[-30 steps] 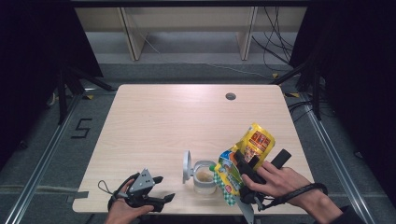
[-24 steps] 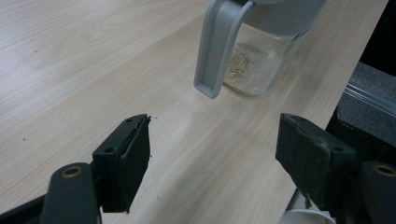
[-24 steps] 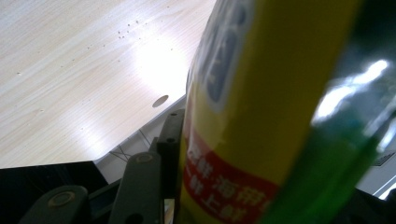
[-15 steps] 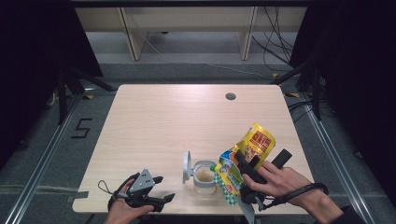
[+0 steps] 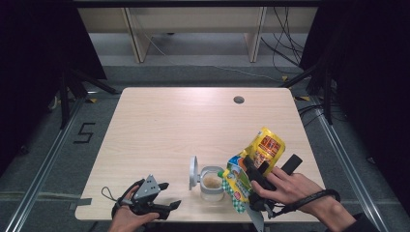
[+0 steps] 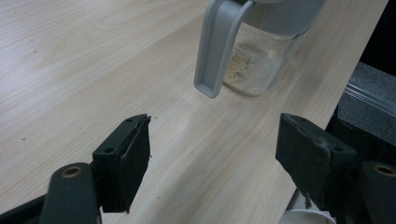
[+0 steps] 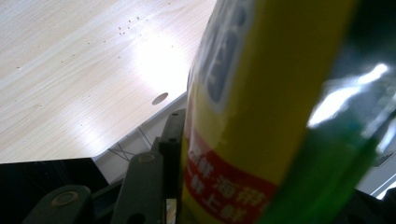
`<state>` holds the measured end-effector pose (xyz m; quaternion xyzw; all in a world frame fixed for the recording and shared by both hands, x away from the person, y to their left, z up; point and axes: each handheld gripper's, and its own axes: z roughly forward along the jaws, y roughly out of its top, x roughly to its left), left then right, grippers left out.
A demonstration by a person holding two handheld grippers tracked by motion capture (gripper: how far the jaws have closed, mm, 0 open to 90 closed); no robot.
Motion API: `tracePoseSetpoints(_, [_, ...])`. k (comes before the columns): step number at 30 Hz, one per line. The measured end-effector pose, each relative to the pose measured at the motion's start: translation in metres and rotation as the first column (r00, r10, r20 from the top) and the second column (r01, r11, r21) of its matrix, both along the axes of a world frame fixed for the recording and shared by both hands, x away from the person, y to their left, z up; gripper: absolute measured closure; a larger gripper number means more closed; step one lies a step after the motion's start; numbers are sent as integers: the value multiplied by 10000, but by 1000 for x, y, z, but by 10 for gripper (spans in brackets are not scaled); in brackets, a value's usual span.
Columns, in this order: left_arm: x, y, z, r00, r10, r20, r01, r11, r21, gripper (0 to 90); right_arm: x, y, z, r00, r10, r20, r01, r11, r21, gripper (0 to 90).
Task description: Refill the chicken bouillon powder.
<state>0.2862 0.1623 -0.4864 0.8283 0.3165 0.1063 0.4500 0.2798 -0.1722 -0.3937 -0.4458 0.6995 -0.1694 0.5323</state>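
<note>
Yellow pouch (image 7: 261, 116) label: Chinese characters on red (blurred).

yellow-red packet (image 5: 265, 146), grey-lidded clear jar (image 5: 211, 183), black tongs (image 5: 169, 195)

Pale wooden table (image 5: 169, 125), round grommet hole (image 5: 239, 100).

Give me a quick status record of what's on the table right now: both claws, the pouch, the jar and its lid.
work in hand: yellow pouch tilted over the open jar
right claw: shut on the pouch, held above the table beside the jar
left claw: open, nothing between its jaws, resting near the table's front edge
jar: clear, upright, some pale powder or grains at the bottom
lid: grey, flipped open, standing up on the jar's left side
table: light wood, round hole near the far edge
</note>
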Motion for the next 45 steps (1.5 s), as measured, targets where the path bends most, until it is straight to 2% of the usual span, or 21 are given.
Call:
tracePoseSetpoints(16, [0,0,0,10000,-1,-1,1,10000,-7,256,0,1,1,10000,71,43,-70,10000,-58,627])
tracePoseSetpoints(18, [0,0,-1,10000,-26,26,26,9999,-107,256,0,0,1,10000,60,41,-60,10000,-52,628])
tracePoseSetpoints(21, [0,1,0,10000,-40,51,40,10000,34,257,0,1,0,10000,70,28,-70,9999,-81,628])
tracePoseSetpoints(23, [0,0,0,10000,-31,29,32,10000,-92,256,0,1,0,10000,72,34,-72,9999,-128,628])
tracePoseSetpoints(26, [0,0,0,10000,-36,44,36,10000,46,256,0,1,1,9999,90,59,-90,9999,-117,629])
tracePoseSetpoints(29, [0,0,-1,10000,-49,59,50,9999,-92,256,0,1,1,9999,125,87,-124,9999,-112,629])
tracePoseSetpoints(45, [0,0,0,10000,-38,36,38,10000,22,256,0,1,1,9999,139,86,-137,9997,-205,641])
